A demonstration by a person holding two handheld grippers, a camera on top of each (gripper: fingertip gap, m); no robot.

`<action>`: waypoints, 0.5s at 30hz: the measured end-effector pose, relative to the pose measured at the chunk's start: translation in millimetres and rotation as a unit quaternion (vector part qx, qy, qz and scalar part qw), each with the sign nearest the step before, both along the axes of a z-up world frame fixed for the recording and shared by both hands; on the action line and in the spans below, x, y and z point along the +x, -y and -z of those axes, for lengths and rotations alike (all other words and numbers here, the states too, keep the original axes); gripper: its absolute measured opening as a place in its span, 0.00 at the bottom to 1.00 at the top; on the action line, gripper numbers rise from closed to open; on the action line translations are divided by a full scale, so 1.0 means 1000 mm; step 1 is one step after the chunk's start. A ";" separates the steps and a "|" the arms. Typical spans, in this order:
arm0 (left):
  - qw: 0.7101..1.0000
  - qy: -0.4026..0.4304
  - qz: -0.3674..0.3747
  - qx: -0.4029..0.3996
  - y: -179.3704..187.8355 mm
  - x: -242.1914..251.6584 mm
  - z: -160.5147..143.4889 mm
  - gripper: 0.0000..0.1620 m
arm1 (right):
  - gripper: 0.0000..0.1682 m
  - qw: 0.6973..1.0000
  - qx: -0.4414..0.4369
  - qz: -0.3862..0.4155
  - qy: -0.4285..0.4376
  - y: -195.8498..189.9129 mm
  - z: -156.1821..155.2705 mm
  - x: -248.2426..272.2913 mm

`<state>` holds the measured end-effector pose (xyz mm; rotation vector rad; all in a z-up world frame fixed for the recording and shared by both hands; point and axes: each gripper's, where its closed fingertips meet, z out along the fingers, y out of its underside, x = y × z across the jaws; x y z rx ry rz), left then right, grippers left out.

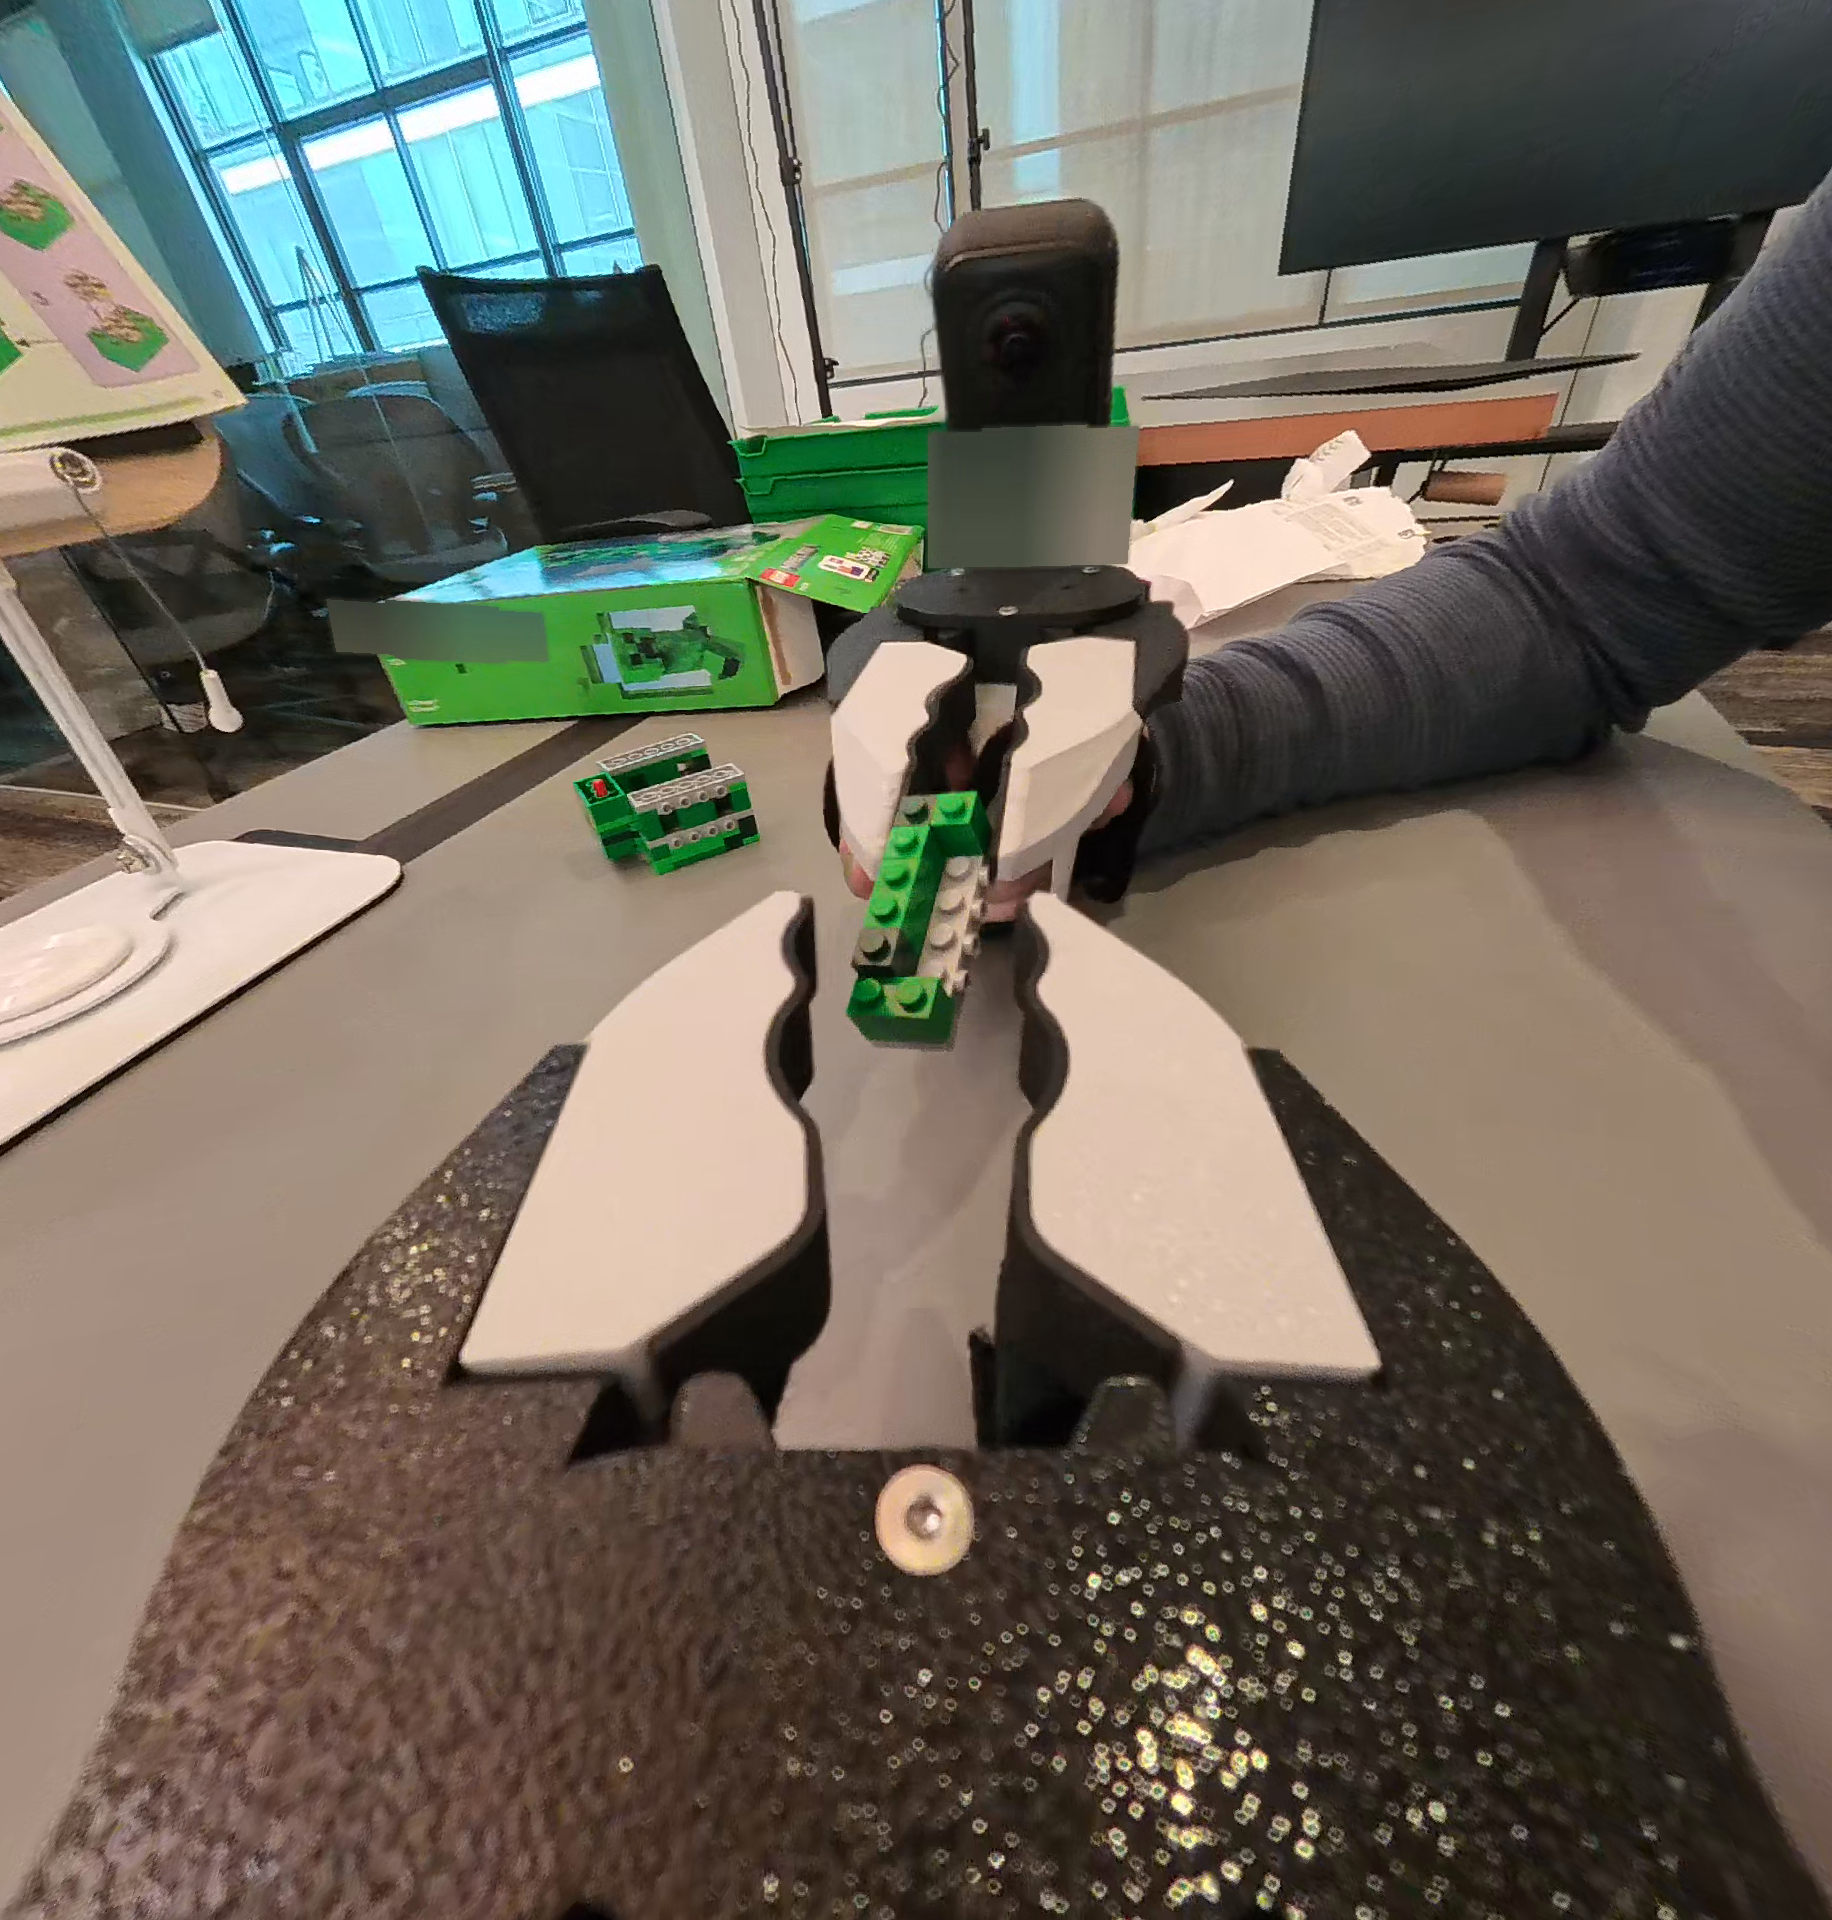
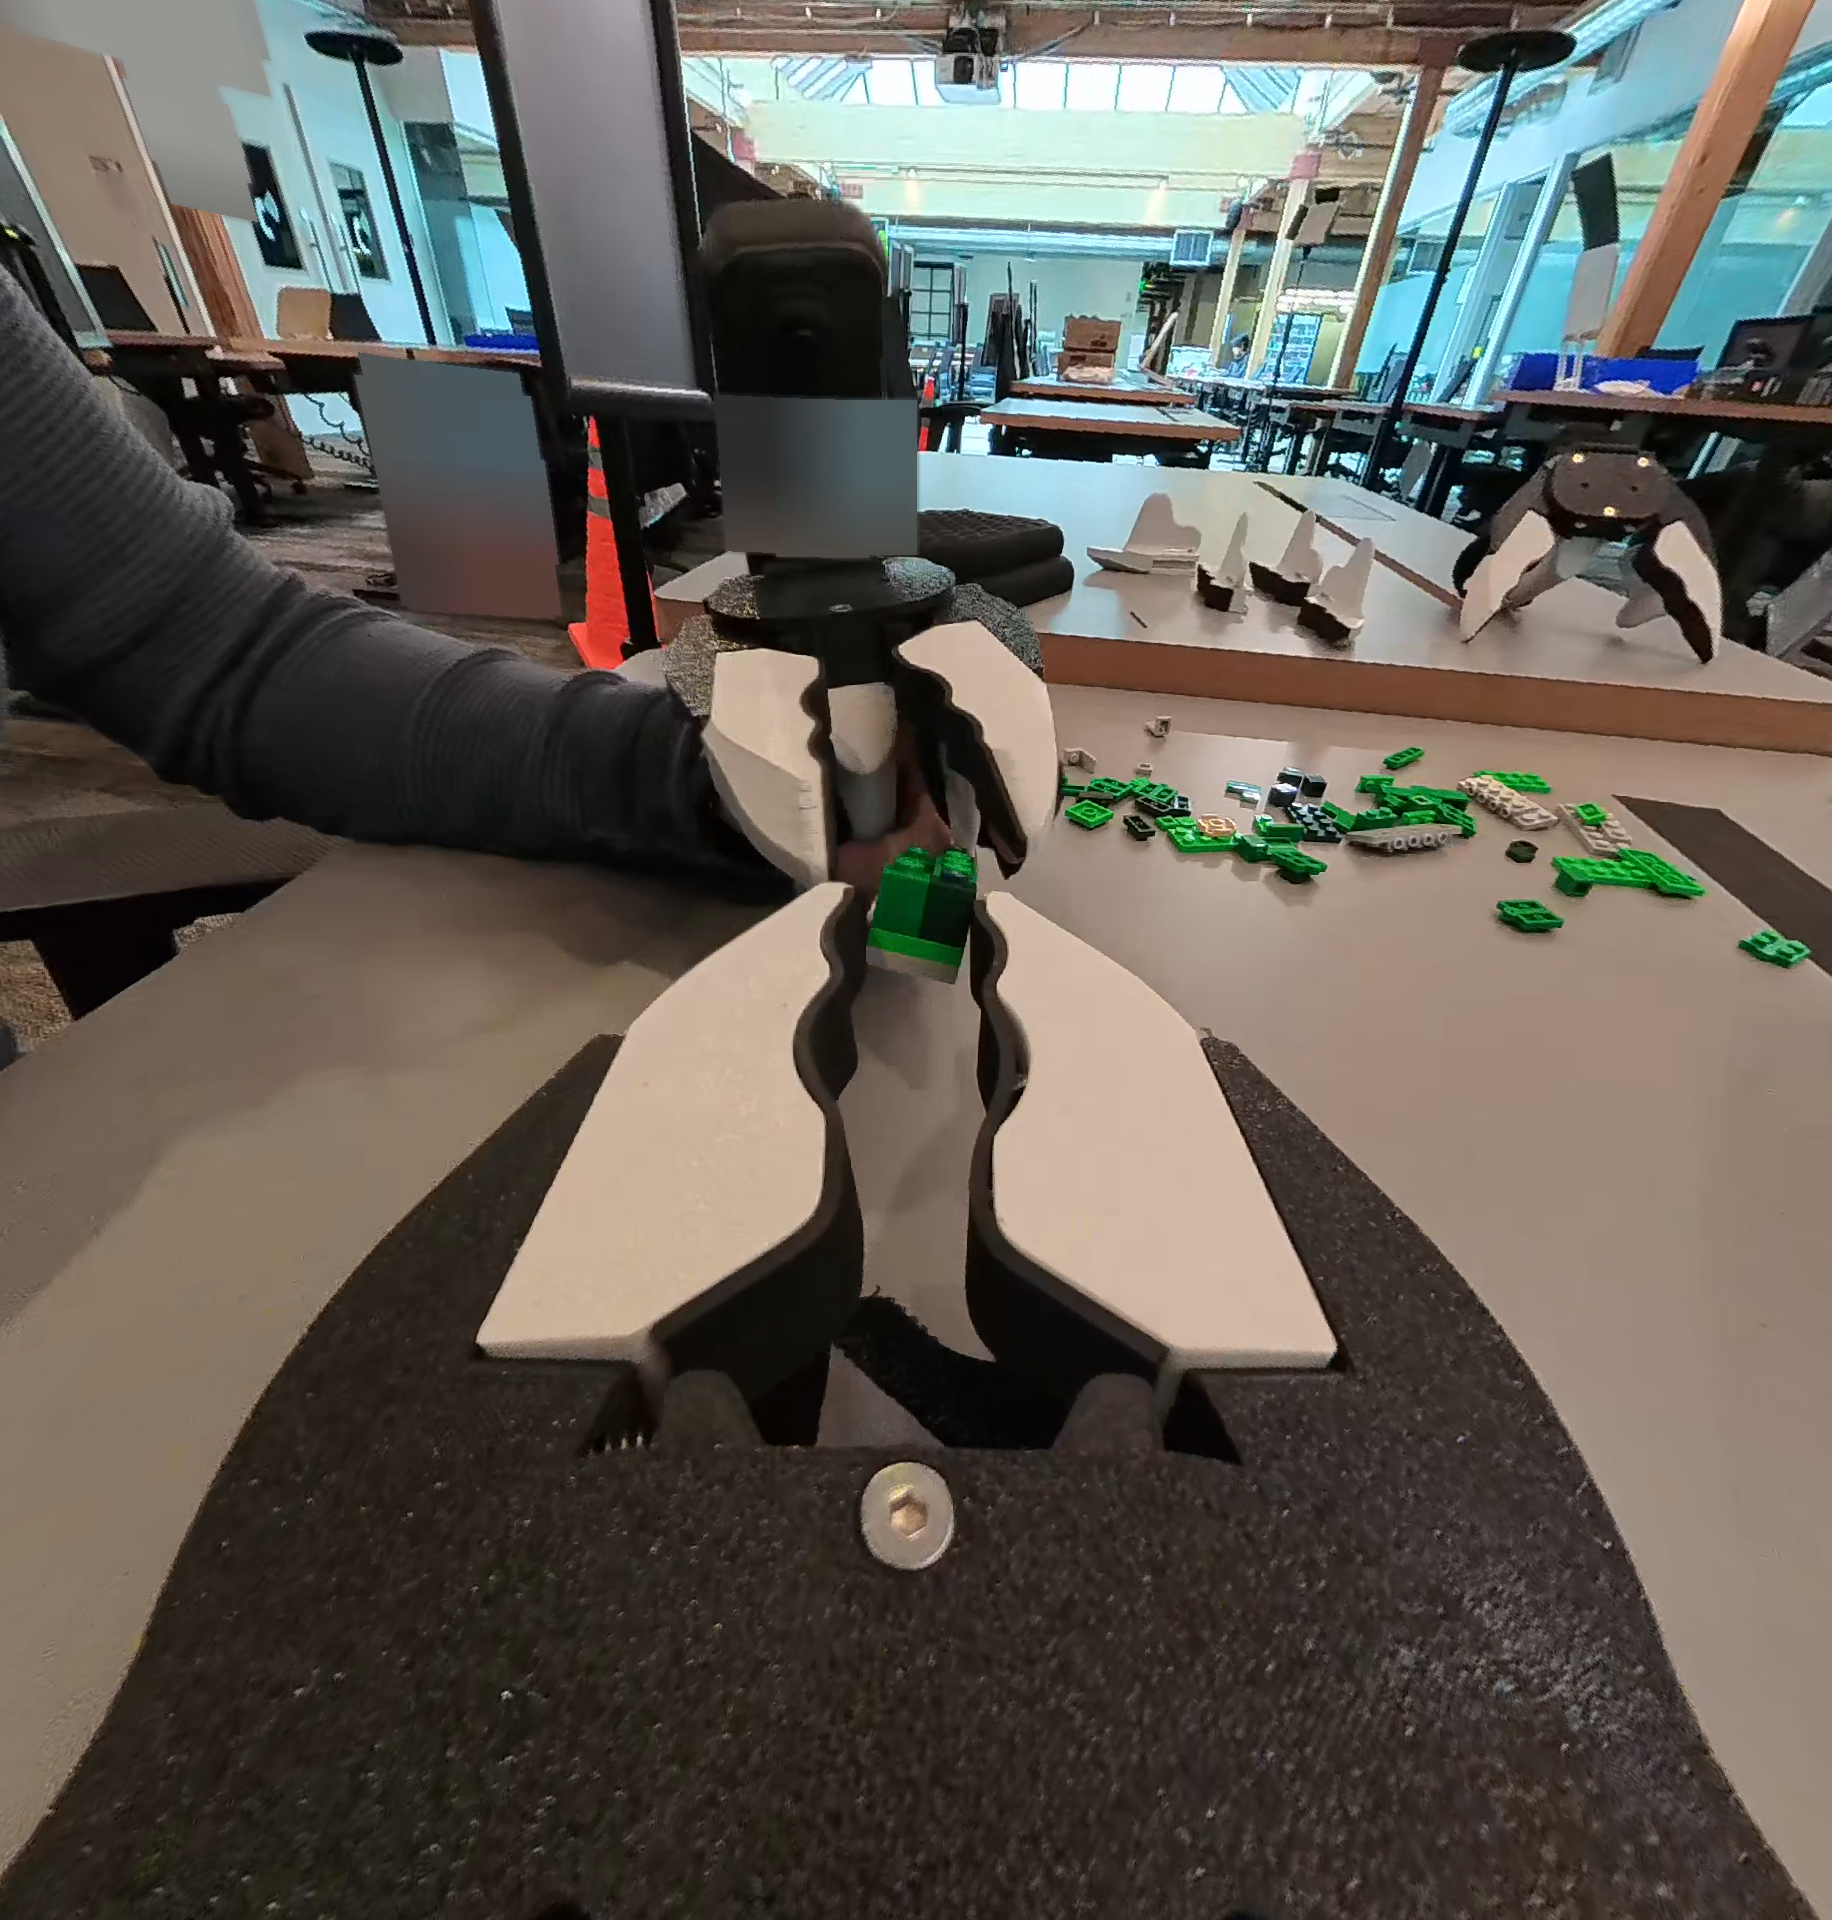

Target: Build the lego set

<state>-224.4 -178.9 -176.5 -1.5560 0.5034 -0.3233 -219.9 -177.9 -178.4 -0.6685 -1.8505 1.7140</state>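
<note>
Left wrist view only: one green box [image 1: 579,649], one small built block [image 1: 671,802], upper centre; right wrist view only: loose bricks [image 2: 1411,821] scattered at right; shared: one green-white assembly [image 1: 922,920] at centre, gripped by right gripper [image 2: 917,925]; left gripper [image 1: 917,925] spread wide beside it.

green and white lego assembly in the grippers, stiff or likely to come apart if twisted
Probably stiff: the lego assembly is stacked hard bricks. Likely light, being small. Twisting may split a seam, since the right gripper clamps only one end.
</note>
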 end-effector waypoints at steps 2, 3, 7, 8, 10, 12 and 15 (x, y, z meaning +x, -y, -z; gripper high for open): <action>1.000 0.000 -0.004 -0.001 -0.001 -0.001 0.000 0.21 | 0.11 1.000 -0.002 0.002 -0.003 -0.001 -0.001 0.000; 1.000 0.000 -0.006 -0.004 -0.001 -0.001 0.001 0.22 | 0.11 1.000 -0.005 0.002 -0.004 -0.001 -0.002 0.000; 0.999 0.008 -0.016 -0.034 -0.005 -0.005 0.006 0.24 | 0.10 1.000 -0.019 -0.003 -0.011 -0.003 -0.005 0.002; 0.999 0.010 -0.015 -0.040 -0.006 -0.005 0.007 0.24 | 0.10 1.000 -0.022 -0.006 -0.014 -0.002 -0.006 0.003; 0.999 0.007 -0.003 -0.040 -0.004 -0.002 0.008 0.21 | 0.10 0.999 -0.030 -0.014 -0.023 -0.001 -0.009 0.005; 0.999 -0.001 0.006 -0.039 -0.003 0.001 0.008 0.18 | 0.10 0.999 -0.038 -0.018 -0.030 0.000 -0.012 0.007; 0.999 -0.011 0.011 -0.042 -0.002 0.004 0.011 0.19 | 0.10 0.998 -0.056 -0.022 -0.037 0.001 -0.015 0.007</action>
